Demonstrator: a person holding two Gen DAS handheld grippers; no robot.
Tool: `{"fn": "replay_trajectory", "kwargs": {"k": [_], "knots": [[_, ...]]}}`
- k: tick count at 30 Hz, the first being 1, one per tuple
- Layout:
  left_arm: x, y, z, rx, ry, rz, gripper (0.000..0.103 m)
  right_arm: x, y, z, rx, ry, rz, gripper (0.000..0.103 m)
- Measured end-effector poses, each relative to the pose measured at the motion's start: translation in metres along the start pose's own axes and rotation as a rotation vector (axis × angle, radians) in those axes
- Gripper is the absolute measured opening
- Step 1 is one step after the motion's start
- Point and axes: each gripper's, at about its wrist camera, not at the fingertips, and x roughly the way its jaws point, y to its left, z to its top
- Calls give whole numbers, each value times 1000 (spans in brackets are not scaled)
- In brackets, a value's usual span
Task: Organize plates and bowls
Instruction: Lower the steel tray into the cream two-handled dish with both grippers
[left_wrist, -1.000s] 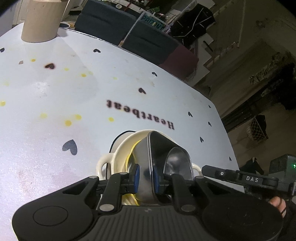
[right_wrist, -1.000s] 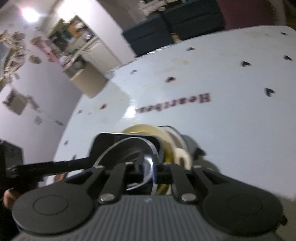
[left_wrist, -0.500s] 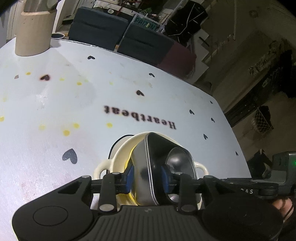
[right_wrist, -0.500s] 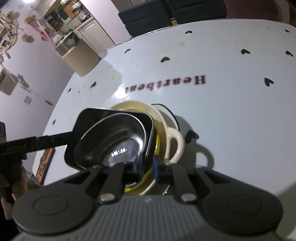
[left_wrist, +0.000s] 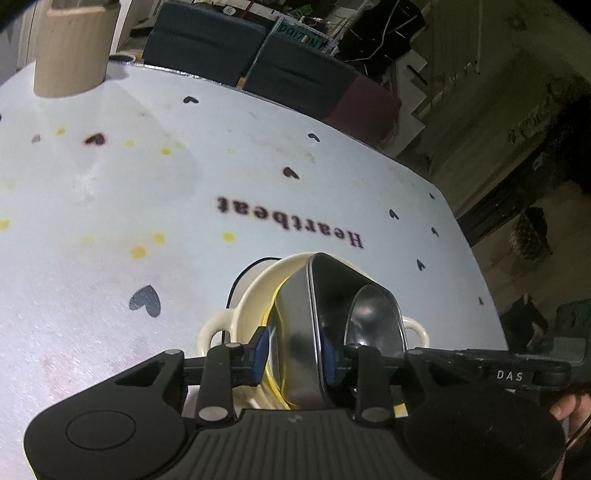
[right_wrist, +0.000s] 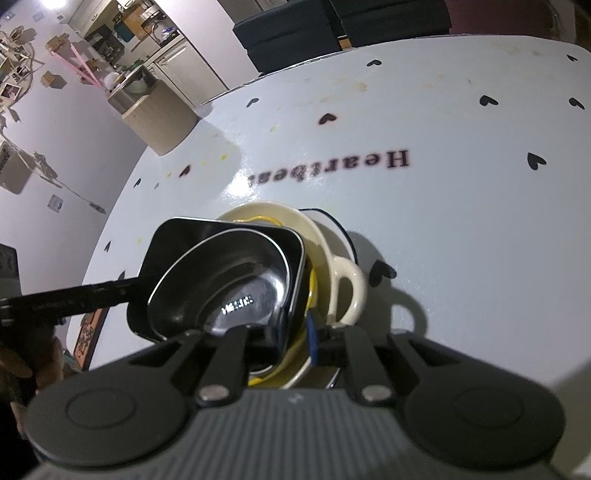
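A square steel bowl with a round steel bowl nested inside sits in a stack: a yellow bowl, then a cream two-handled bowl, on a dark-rimmed plate. My left gripper is open, its blue pads either side of the steel bowl's near wall. In the right wrist view the steel bowl lies on the cream bowl. My right gripper is open astride the steel bowl's rim.
The white round table carries black hearts and the word "Heartbeat". A beige cylinder container stands at the far left edge. Dark chairs stand beyond the table. The table edge drops off at right.
Both grippers have opened: one second ago each was clamped on the steel bowl's rim. The steel bowl has settled lower into the stack.
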Motion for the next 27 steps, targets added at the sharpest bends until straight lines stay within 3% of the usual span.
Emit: {"fn": "replay_trajectory", "kwargs": {"k": [2,10,16,27], "knots": [[1,5,0,-41,8,-34,24,0,0,0,1,0,1,18],[4,15,0,-108,26,-70,23,-4,-3,-1,19,-13,23,19],[10,18,0,-107,50,-46,15,-8,0,0,24,-30,50,19],[11,16,-1,-95,45,-33,13,-8,1,0,46,-44,103,18]]}}
